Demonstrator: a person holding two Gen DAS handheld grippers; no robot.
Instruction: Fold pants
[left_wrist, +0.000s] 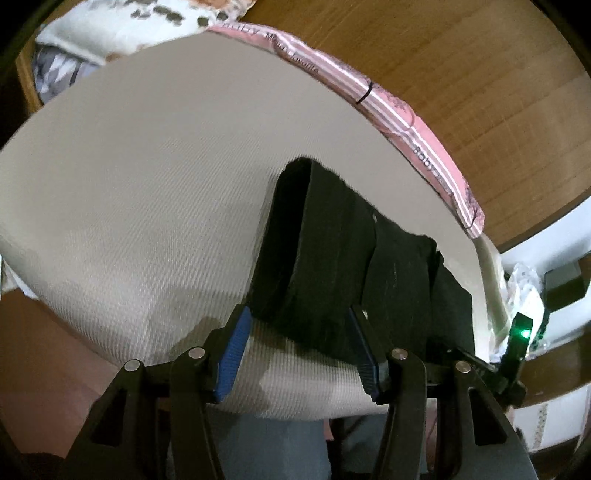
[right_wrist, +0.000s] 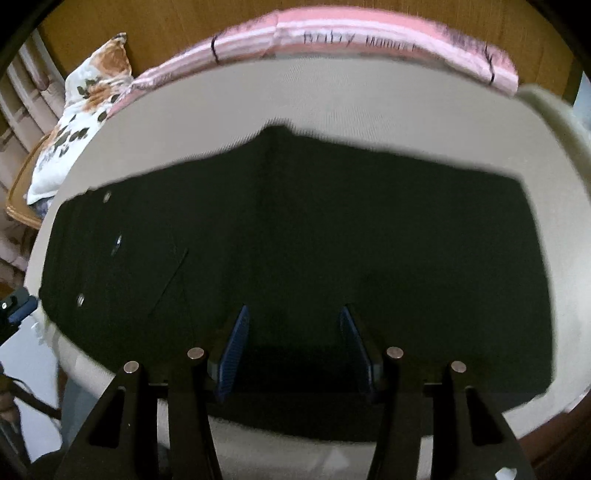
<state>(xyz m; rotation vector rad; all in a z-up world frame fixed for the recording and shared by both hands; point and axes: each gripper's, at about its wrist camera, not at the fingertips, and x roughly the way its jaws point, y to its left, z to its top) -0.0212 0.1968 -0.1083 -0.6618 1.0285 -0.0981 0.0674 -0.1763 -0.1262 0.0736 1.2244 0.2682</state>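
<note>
Black pants lie flat and folded lengthwise across a beige padded surface, with the waist and its metal buttons at the left in the right wrist view. My right gripper hovers over the near middle of the pants, its blue pads apart and nothing pinched. In the left wrist view, one end of the pants lies bunched at centre right on the beige surface. My left gripper stands open at its near edge. The cloth shows between the fingertips but the pads do not press on it.
A pink striped cloth with lettering runs along the far edge of the surface, also in the left wrist view. A floral cushion lies at the far left. Wooden boards lie beyond. White furniture stands at the right.
</note>
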